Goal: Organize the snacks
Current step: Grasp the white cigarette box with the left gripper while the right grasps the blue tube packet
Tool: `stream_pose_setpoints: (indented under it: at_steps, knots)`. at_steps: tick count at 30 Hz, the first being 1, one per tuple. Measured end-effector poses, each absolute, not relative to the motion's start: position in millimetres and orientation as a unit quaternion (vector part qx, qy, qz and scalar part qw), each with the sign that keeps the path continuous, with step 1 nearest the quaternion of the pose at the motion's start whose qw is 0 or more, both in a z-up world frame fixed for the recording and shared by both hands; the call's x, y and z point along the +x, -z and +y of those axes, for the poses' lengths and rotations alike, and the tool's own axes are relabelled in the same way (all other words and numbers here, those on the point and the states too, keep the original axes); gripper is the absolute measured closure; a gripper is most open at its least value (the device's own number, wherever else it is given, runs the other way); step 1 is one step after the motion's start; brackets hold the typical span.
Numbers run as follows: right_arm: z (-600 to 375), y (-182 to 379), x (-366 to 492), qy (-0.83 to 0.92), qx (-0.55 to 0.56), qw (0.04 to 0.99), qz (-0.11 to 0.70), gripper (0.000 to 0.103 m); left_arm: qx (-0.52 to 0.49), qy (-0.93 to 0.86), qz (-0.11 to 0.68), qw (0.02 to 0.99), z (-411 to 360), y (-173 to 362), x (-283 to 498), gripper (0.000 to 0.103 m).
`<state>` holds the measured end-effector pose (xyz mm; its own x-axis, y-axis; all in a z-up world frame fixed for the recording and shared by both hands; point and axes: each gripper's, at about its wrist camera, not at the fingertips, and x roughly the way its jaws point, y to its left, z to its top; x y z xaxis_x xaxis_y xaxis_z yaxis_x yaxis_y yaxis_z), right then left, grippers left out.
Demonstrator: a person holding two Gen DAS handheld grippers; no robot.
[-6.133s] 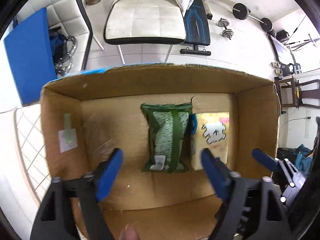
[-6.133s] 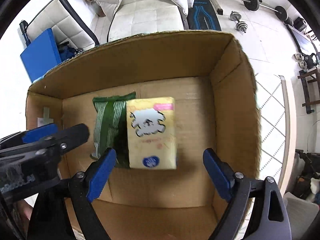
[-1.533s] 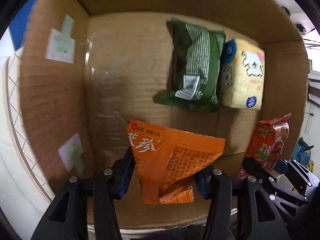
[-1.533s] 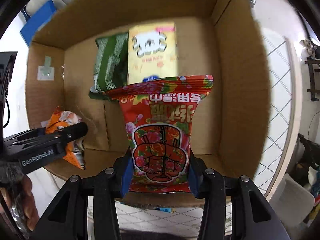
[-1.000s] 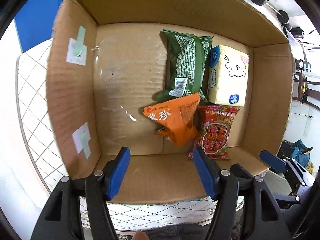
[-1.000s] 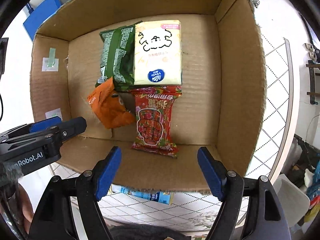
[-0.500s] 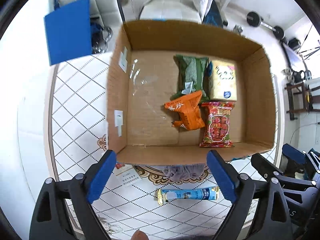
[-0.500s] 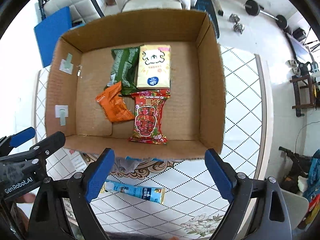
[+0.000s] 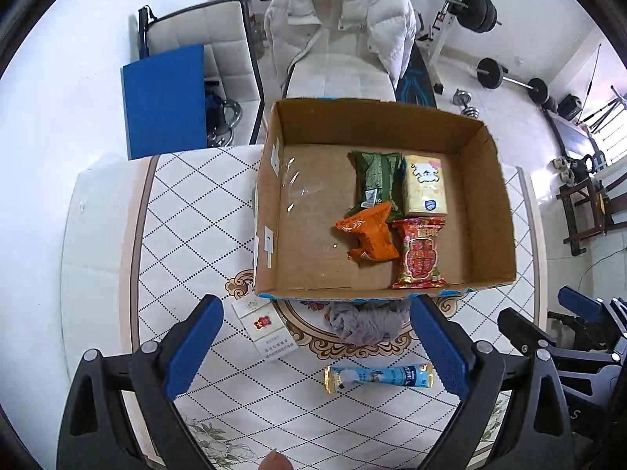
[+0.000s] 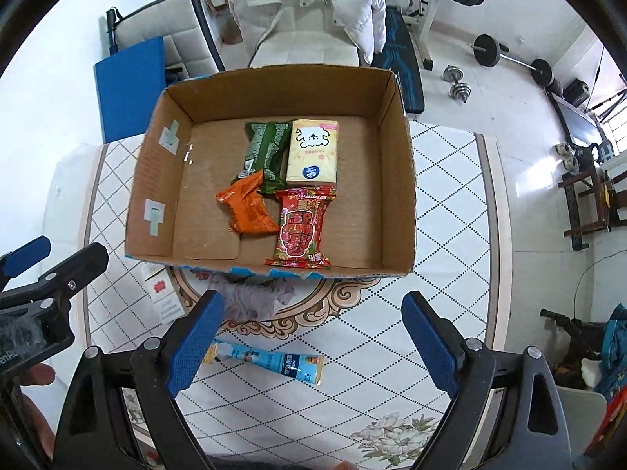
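While both tools hang above the near side of the tabletop, the scene reads as follows.

Left tool: jaws spread wide, nothing between the blue pads, held high over the near part of the tabletop.

Right tool: also gaping and empty, raised over the same near part; the left tool shows at this view's left edge.

Step in hand: by my reading, a gap between placements; four packets lie in the box, and both tools are free for another pick.

Blue tube packet: the nearest loose snack, flat on the tabletop in front of the box. Its long axis runs roughly left to right across the view, slightly slanted, with the yellow-tipped end toward the left.

Next move: probably a descent over the tube, with the pads either side of its narrow width, hence across its long axis.

White carton: lies near the box's front left corner, its long axis slanting toward the near right; whether it counts as a snack I cannot tell.

Grey cloth: bunched against the box's front wall, between carton and tube.

Cardboard box: open-topped, on the far half of the tabletop.

Inside: green packet and yellow pack side by side, long axes running front to back; orange packet tilted, overlapping the green one's near end; red packet in front of the yellow pack, running front to back.
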<state>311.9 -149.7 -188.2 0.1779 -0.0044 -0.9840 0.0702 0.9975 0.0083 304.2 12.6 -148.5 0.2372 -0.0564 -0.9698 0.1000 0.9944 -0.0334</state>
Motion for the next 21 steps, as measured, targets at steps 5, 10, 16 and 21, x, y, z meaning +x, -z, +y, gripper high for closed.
stream_pose_setpoints:
  at_steps: [5,10,16,21]
  knots:
    - [-147,180,297,0.007,0.026,0.772,0.635,0.009,0.023,0.047,0.605,0.795,17,139,292,0.005]
    - [-128,213,266,-0.049,-0.037,0.746,0.663,0.009,0.029,0.008,0.615,0.788,45,158,259,0.005]
    - [-99,315,237,-0.103,-0.089,0.67,0.73,0.009,0.003,-0.042,0.69,0.722,87,239,216,0.005]
    - [-72,382,234,-0.11,-0.127,0.643,0.748,0.009,-0.036,-0.077,0.737,0.67,116,300,198,0.005]
